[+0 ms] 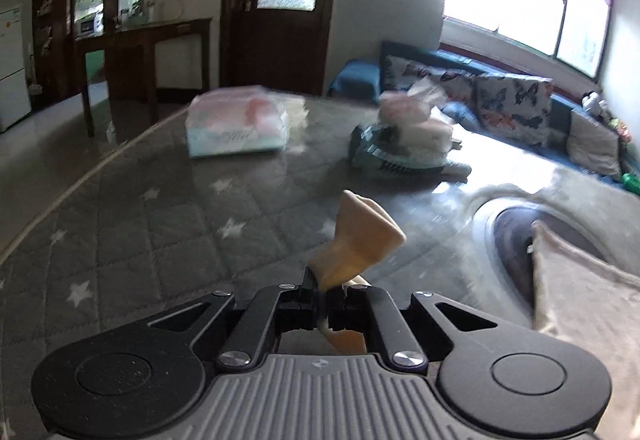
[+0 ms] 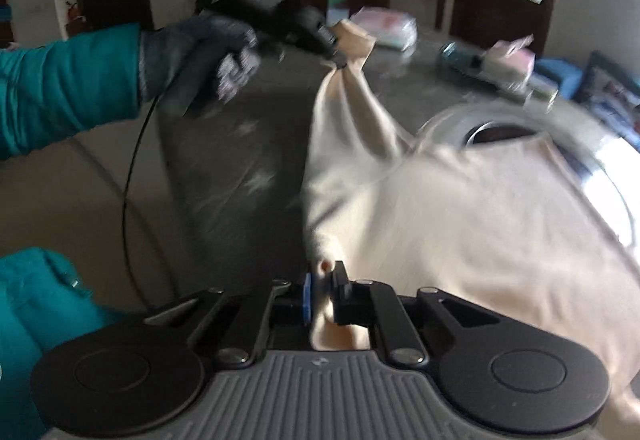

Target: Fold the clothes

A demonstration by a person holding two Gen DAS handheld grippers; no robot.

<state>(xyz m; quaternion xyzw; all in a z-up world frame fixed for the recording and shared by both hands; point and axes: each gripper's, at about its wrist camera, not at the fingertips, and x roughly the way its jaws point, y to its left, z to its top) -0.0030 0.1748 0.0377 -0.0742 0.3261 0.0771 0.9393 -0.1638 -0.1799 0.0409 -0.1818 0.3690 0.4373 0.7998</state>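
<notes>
You have one cream garment [image 2: 460,207] strung between your two grippers above the grey star-quilted table [image 1: 160,199]. Its long axis runs from the bunched corner at your left gripper [image 2: 340,53], far and up in the right wrist view, down and towards the camera to the edge at your right gripper [image 2: 322,294], with the broad body of the cloth spreading off to the right and sagging onto the table. Your left gripper [image 1: 323,300] is clamped tight on a twisted tuft of the fabric that flares out beyond the jaws. Your right gripper has its jaws nearly together with a fold of the same cloth pinched between them. Your left hand [image 2: 192,59], in a dark glove with a teal sleeve, is the only hand showing. Beyond the garment lie one wrapped white-and-pink packet [image 1: 240,123] and one dark green object with pinkish cloth on top of it [image 1: 404,143]; motion blur leaves both unclear. A single round dark opening [image 1: 536,240] with a pale rim sits just beside the cloth.
</notes>
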